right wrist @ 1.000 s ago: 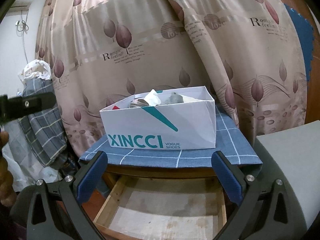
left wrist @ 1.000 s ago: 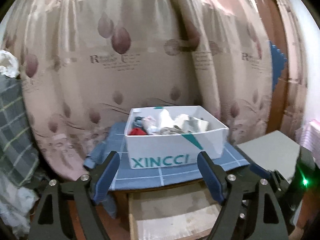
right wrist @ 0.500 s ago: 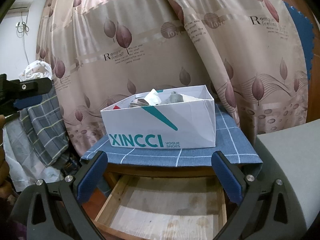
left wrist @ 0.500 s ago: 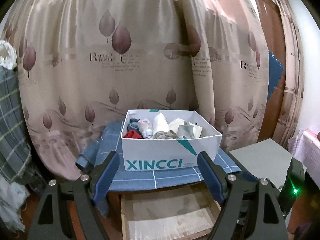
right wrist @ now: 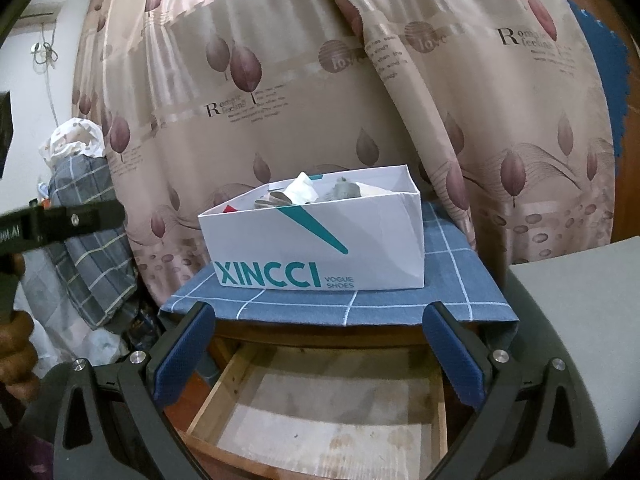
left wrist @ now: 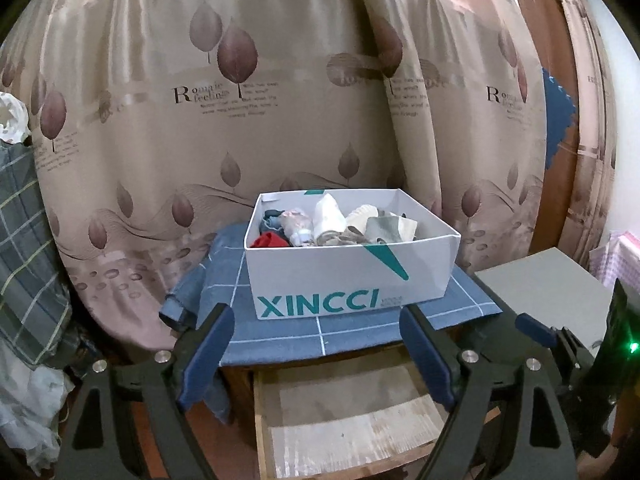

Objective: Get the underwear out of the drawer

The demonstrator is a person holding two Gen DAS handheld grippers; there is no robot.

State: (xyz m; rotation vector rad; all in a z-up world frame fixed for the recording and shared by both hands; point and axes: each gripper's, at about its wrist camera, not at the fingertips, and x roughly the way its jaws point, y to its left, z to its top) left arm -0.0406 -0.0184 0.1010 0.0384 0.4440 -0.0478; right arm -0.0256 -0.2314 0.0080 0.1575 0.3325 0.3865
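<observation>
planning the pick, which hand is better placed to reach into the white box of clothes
Left, probably. The left hand-held gripper looks down into the white box with the clothes in plain view, jaws open. The right hand-held gripper, also open, sits lower and mostly sees the box wall.

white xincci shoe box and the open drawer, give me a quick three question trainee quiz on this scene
1. True or false: the open wooden drawer below the blue checked tablecloth shows only bare boards.
2. Where do the folded clothes lie? A) in the drawer B) in the white cardboard shoe box C) on the grey cabinet top
3. What is between the fingers of the left gripper and of the right gripper?

Key: 1 true; 2 B; 3 nothing, both stand open.
</observation>
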